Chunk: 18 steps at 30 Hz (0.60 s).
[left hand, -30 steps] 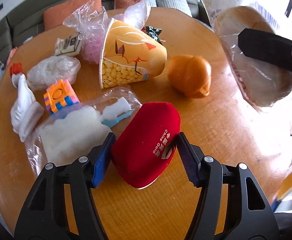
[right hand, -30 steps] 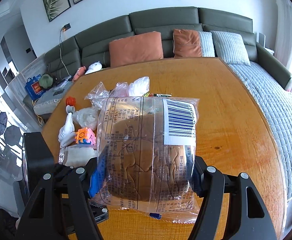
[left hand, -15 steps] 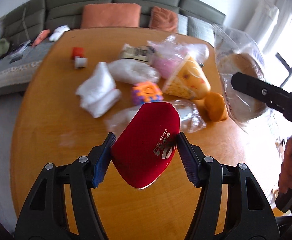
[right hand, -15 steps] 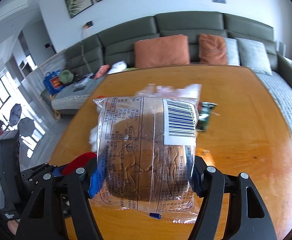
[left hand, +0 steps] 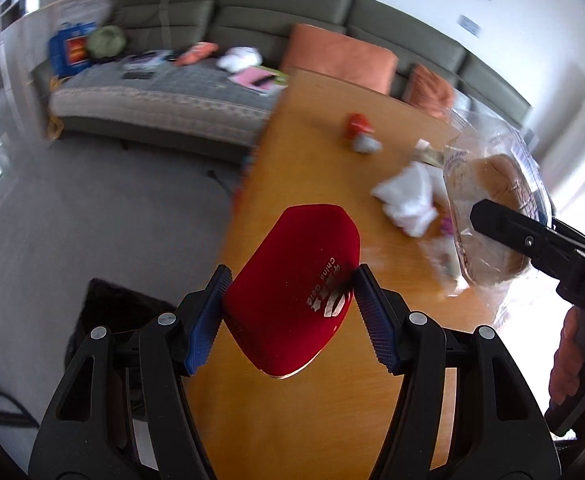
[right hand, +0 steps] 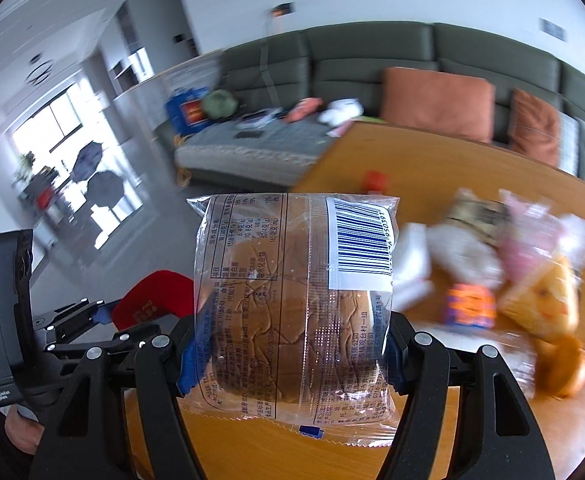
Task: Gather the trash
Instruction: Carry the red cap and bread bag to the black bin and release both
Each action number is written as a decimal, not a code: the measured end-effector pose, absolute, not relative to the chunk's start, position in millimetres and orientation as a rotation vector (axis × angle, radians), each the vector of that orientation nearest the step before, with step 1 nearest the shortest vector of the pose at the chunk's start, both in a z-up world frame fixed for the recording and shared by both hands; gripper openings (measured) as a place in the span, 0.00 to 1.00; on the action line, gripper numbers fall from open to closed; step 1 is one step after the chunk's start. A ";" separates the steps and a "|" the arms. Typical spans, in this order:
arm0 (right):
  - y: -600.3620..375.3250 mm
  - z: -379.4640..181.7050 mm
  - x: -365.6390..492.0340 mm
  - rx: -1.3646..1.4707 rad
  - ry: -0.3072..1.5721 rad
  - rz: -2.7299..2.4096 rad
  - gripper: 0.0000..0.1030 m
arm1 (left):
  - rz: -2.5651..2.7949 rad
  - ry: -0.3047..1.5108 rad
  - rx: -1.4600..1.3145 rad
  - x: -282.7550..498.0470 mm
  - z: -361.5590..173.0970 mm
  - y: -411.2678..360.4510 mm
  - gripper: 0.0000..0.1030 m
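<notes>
My left gripper [left hand: 290, 304] is shut on a red box [left hand: 292, 280] with pale lettering and holds it in the air over the table's left edge. My right gripper [right hand: 288, 354] is shut on a clear bag with a brown bun [right hand: 292, 300] inside, held above the table. The bun bag also shows in the left wrist view [left hand: 492, 216], with the right gripper's black finger across it. The red box shows at the left of the right wrist view [right hand: 152, 298].
The round wooden table [left hand: 332, 400] carries white crumpled wrappers [left hand: 408, 200], a red and grey small item [left hand: 358, 134], an orange paper cup [right hand: 540, 300], a colourful cube [right hand: 468, 304] and a round bun [right hand: 560, 364]. A dark bin opening [left hand: 112, 320] is on the floor to the left. A green sofa [left hand: 252, 32] stands behind.
Both grippers have swung left with their loads; the view now takes in the table's left edge, the floor and a dark bin opening. The grips are unchanged.
</notes>
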State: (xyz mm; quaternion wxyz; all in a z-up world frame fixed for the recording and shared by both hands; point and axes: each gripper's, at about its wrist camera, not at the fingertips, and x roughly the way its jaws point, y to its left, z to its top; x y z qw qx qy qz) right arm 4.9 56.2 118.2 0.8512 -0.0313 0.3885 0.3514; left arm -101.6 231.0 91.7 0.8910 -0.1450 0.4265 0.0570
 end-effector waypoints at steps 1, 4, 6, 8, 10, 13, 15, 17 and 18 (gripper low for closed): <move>73.0 117.6 0.9 -0.080 0.822 0.773 0.67 | 0.137 0.882 -0.308 -103.2 90.3 239.4 0.60; 122.2 114.7 -12.7 -0.117 0.838 0.876 0.67 | 0.240 0.869 -0.354 -131.3 88.3 282.3 0.60; 152.6 112.1 -22.7 -0.143 0.849 0.938 0.67 | 0.319 0.869 -0.388 -153.4 84.7 310.5 0.60; 186.4 108.5 -35.4 -0.179 0.857 1.004 0.67 | 0.389 0.874 -0.421 -173.0 79.0 336.5 0.60; 215.0 105.4 -45.1 -0.214 0.862 1.051 0.67 | 0.454 0.888 -0.457 -193.8 72.0 361.6 0.60; 262.9 96.8 -54.8 -0.248 0.893 1.114 0.67 | 0.540 0.909 -0.496 -215.6 60.0 393.8 0.60; 286.0 94.4 -60.7 -0.263 0.904 1.143 0.67 | 0.578 0.922 -0.519 -225.0 52.8 409.3 0.60; 312.6 91.1 -63.1 -0.266 0.930 1.190 0.69 | 0.617 0.940 -0.548 -230.6 44.4 426.5 0.67; 324.6 89.4 -64.1 -0.267 0.946 1.199 0.69 | 0.629 0.942 -0.563 -234.2 40.7 433.7 0.77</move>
